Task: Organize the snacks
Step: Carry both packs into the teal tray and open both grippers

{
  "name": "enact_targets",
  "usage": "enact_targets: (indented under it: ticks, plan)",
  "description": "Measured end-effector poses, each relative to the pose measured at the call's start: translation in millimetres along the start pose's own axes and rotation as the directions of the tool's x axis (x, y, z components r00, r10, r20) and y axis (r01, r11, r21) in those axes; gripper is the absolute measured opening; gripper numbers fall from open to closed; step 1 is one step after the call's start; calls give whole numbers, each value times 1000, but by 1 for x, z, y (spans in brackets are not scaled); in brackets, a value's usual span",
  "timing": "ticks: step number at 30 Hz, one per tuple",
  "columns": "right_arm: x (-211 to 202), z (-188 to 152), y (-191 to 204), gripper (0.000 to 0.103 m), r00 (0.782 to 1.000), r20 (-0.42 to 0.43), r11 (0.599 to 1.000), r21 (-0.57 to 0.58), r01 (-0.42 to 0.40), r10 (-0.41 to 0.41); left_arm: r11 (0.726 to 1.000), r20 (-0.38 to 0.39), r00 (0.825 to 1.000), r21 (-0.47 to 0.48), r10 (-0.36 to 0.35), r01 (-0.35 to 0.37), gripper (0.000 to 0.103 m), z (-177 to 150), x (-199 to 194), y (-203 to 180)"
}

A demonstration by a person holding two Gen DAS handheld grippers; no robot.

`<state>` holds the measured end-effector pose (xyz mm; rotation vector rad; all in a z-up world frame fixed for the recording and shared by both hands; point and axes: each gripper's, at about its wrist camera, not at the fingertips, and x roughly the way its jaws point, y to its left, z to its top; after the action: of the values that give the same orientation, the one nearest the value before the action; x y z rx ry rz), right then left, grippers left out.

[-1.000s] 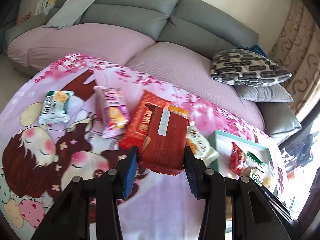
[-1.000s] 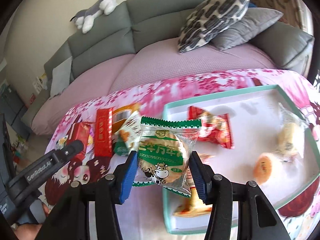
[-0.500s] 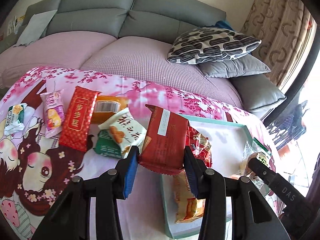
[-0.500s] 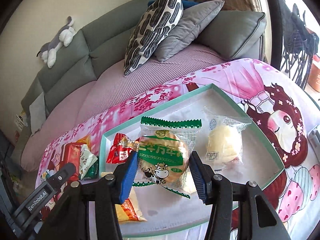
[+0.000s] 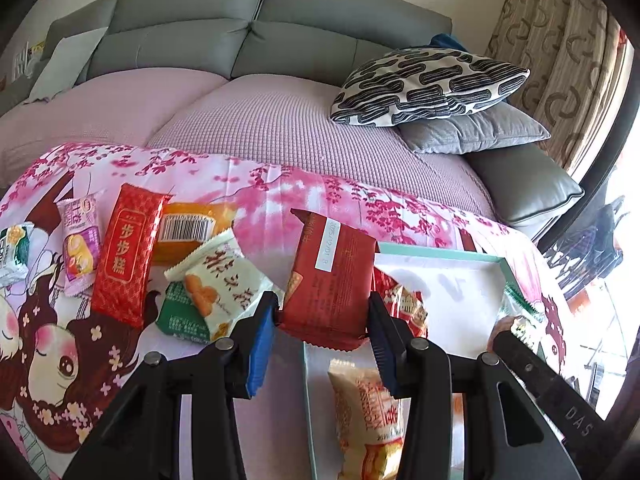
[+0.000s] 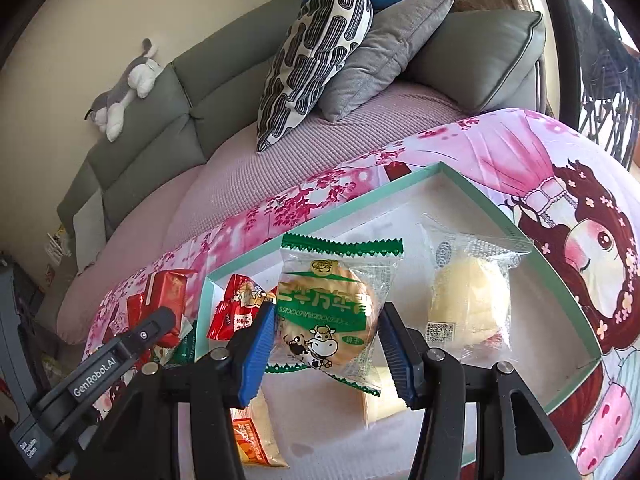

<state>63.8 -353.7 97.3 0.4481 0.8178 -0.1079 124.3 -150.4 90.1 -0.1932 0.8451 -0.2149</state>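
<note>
Jaws of the left gripper (image 5: 322, 330) clamp a red packet (image 5: 330, 276); the right gripper's (image 6: 326, 350) clamp a green-edged biscuit pack (image 6: 328, 306) over the tray (image 6: 480, 188).

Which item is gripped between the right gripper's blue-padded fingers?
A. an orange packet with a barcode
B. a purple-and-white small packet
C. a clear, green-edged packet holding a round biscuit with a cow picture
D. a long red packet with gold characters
C: in the right wrist view the right gripper clamps the clear green-edged round biscuit packet above the teal-rimmed white tray.

Both grippers (image 5: 322, 334) (image 6: 327, 354) are black plastic with ribbed blue pads, silver screws, seemingly "GenRobot.AI" lettering.
</note>
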Motion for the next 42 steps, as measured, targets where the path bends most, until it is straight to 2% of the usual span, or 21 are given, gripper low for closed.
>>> enact_targets:
  ticks: [11,28,39,42]
  plan:
    - [19,4,2,55,1000,19,1000,-28,13,-13,999,23,1000,53,6,-8,46,5,20,-10]
    - [36,3,-2,55,998,-6,998,-36,60,-60,995,-54,998,103,-11,17,46,-8,50,-26]
    - [37,3,-5,55,996,-13,995,-33,89,-90,993,-62,998,115,-6,13,46,-10,54,-29]
    - [37,3,-1,56,993,-16,992,-55,115,-116,991,-60,998,132,14,-6,47,-9,53,-31]
